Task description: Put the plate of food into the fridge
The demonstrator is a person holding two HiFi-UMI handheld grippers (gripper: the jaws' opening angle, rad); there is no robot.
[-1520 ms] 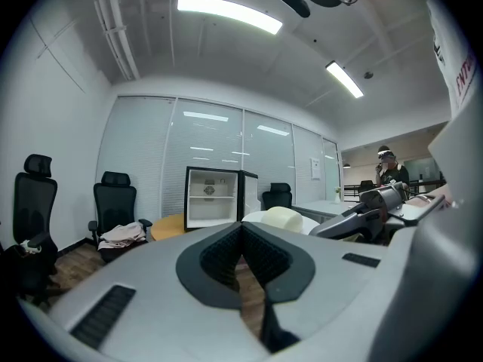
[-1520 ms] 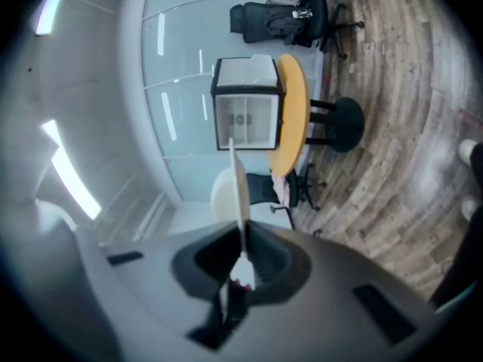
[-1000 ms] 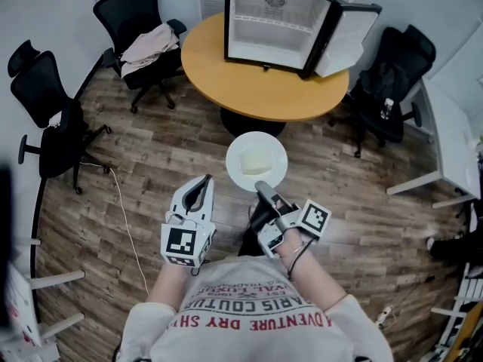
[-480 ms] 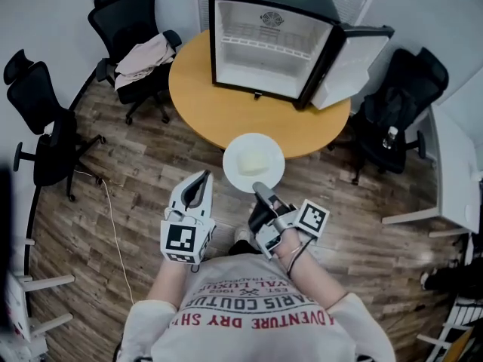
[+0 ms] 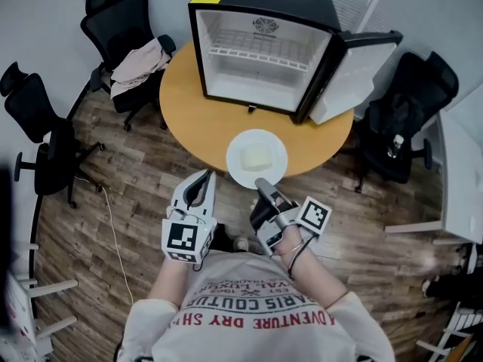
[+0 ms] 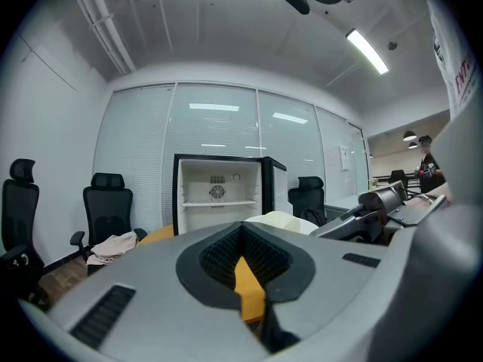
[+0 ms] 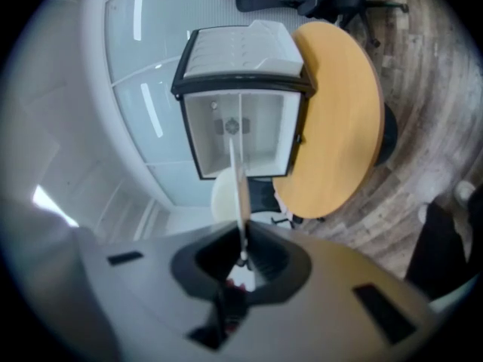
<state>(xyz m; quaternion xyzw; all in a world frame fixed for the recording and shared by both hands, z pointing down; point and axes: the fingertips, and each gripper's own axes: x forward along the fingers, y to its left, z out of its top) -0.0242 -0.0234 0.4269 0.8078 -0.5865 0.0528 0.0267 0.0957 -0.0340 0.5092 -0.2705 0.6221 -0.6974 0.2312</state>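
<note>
Looking down in the head view, the right gripper (image 5: 262,185) is clamped on the near rim of the plate (image 5: 276,145), holding it flat over the near edge of the round table (image 5: 185,119). A pale yellow block of food (image 5: 257,157) sits at the middle of the white plate. The left gripper (image 5: 205,176) hangs beside it to the left, tips together and empty. Beyond the plate the fridge (image 5: 260,74) stands on the table, its door (image 5: 355,74) swung wide.

In the left gripper view the left gripper's (image 6: 242,232) jaws meet with nothing between them. The plate (image 6: 283,219) shows pale, just right of the open fridge (image 6: 219,194).

In the right gripper view the right gripper (image 7: 241,251) pinches the plate (image 7: 238,172), seen edge-on as a thin white line. The food (image 7: 223,194) bulges on its left, and the fridge (image 7: 241,127) is straight ahead.
</note>
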